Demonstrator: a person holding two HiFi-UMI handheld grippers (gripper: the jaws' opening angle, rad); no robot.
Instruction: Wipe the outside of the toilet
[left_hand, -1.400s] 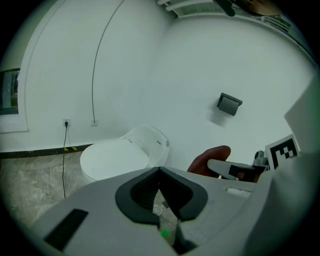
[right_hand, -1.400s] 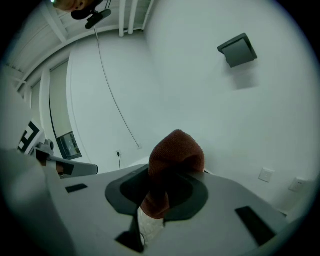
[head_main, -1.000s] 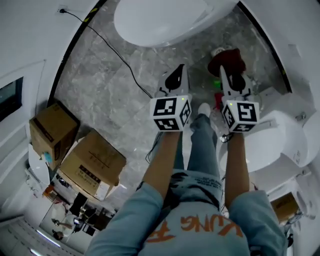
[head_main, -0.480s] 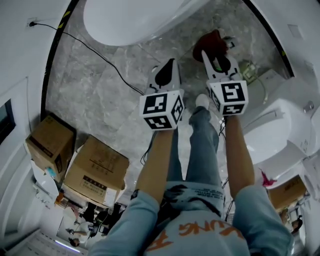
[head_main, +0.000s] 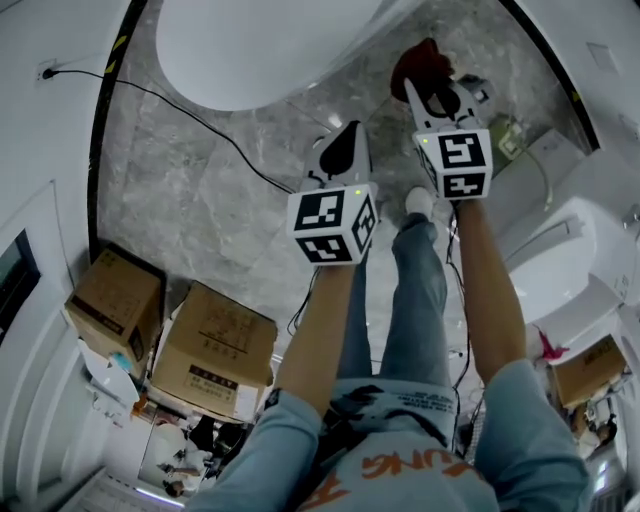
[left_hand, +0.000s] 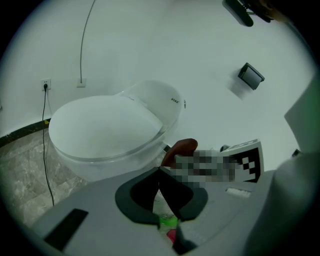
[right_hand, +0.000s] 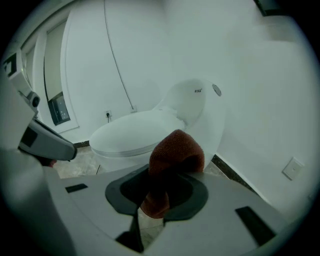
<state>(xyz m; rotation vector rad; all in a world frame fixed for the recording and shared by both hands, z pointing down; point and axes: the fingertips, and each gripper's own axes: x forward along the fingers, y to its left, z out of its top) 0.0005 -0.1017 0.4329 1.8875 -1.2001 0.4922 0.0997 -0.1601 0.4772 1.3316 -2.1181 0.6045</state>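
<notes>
Two grippers reach out ahead of me in the head view: my left gripper (head_main: 345, 140) hangs over the grey marbled floor (head_main: 190, 220) short of the white oval toilet (head_main: 260, 45). My right gripper (head_main: 432, 95) is further forward, off the toilet's right flank, with a rust-red terry cloth (head_main: 420, 62) bunched at its tip. A black cable (head_main: 215, 128) crosses the floor on the toilet's left side, and brown cardboard boxes (head_main: 215, 350) sit well apart from it, nearer me. In the left gripper view my fingers are pressed tip to tip with nothing between them. The toilet (left_hand: 105, 130) stands beyond, lid down, and the cloth (left_hand: 182, 146) shows to its right. In the right gripper view my fingers are clamped on the cloth (right_hand: 175, 155), which folds up over them in a thick hump. The toilet (right_hand: 145, 132) stands just beyond, apart from the cloth as far as I can judge. I reckon I am on the approach, with no wiping begun. To do it well I would lead with the hump of cloth rather than the hard fingers and press it flat against the bowl's outer wall. Then I would sweep in long overlapping strokes from the rim downward, holding the empty left gripper clear of the cable.
</notes>
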